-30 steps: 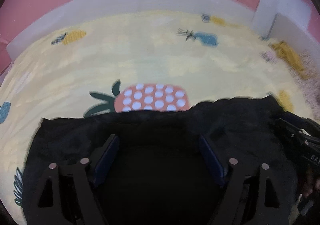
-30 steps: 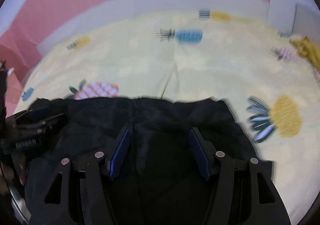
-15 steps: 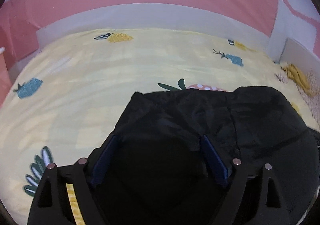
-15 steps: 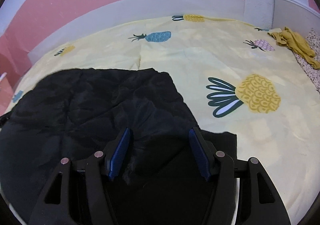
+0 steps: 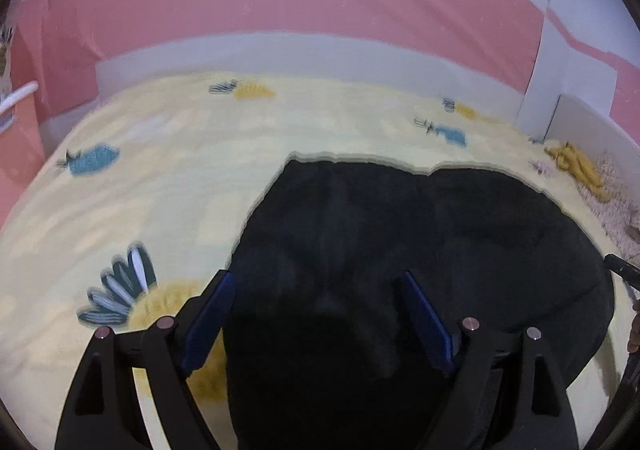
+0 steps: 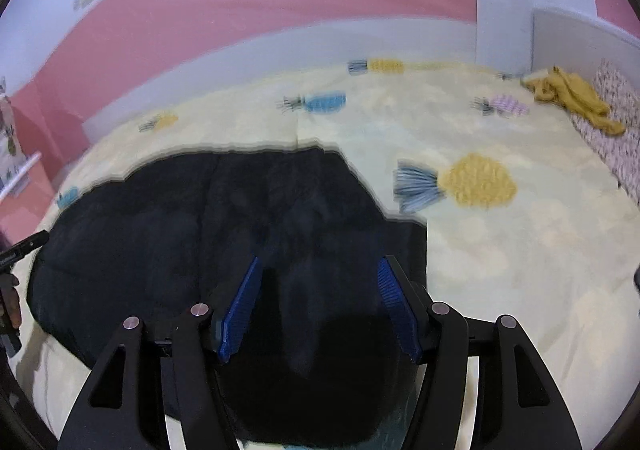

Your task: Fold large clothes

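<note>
Both tongs spread — fold laid down

Black garment [image 5: 400, 250] now lies doubled mid-frame on the bed [image 5: 200, 170]; left tongs [image 5: 320, 314] and right tongs [image 6: 318, 310] back off, holding nothing.

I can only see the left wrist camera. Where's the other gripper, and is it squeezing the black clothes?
Observer: The right gripper hangs over the black garment. Its fingers are wide apart and not pinching the cloth.
Operator: What's next to the clothes on that side?
Observer: A big yellow pineapple print on the sheet, just right of the garment.
Operator: Is the edge neat there?
Observer: Not quite. A squarish corner sticks out to the right.
</note>
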The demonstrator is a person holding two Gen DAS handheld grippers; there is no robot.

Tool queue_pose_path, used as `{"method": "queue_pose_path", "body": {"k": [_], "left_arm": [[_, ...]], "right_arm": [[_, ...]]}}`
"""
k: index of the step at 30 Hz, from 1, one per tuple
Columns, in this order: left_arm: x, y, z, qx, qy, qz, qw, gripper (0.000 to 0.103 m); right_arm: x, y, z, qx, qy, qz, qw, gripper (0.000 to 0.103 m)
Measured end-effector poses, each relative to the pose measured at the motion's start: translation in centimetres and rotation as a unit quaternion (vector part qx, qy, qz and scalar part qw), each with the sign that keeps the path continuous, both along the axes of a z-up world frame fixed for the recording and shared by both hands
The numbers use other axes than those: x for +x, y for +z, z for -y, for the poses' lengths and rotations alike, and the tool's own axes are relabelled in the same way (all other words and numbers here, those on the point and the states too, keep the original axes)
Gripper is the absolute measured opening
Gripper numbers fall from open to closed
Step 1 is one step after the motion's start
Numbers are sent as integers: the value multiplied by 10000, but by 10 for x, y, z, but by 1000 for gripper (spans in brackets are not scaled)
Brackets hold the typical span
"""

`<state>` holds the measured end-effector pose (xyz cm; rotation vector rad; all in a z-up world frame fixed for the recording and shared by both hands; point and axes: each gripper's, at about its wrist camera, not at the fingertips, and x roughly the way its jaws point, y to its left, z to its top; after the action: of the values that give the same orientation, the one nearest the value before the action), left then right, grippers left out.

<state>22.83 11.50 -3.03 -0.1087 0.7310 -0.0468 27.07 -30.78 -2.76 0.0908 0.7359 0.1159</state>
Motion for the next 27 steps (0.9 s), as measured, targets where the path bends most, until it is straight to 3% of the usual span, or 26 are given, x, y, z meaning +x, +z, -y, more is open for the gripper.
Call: {"method": "queue_pose_path", "body": {"k": [6, 9, 14, 17, 19, 24, 27], "left_arm": [[11, -32, -14, -698, 239, -149, 9972, 87], [13, -33, -17, -829, 269, -228, 9959, 87], [5, 1, -9, -451, 269, -119, 9985, 81], [21, 15, -1, -87, 339, -37, 9994, 81], [38, 13, 3, 73, 412, -92, 9991, 81], [61, -7, -2, -106, 409, -262, 9988, 83], [60, -11, -5, -168, 385, -220, 9989, 84]], "right_arm": [[13, -37, -5, -246, 30, -147, 9996, 61], [16, -41, -3, -154, 14, -184, 9997, 61], [2, -6, 3, -108, -142, 36, 9998, 60], [14, 8, 5, -48, -161, 146, 9998, 60], [30, 6, 2, -85, -159, 125, 9998, 60], [61, -20, -1, -307, -192, -129, 9993, 60], [66, -30, 7, -114, -240, -274, 9993, 60]]}}
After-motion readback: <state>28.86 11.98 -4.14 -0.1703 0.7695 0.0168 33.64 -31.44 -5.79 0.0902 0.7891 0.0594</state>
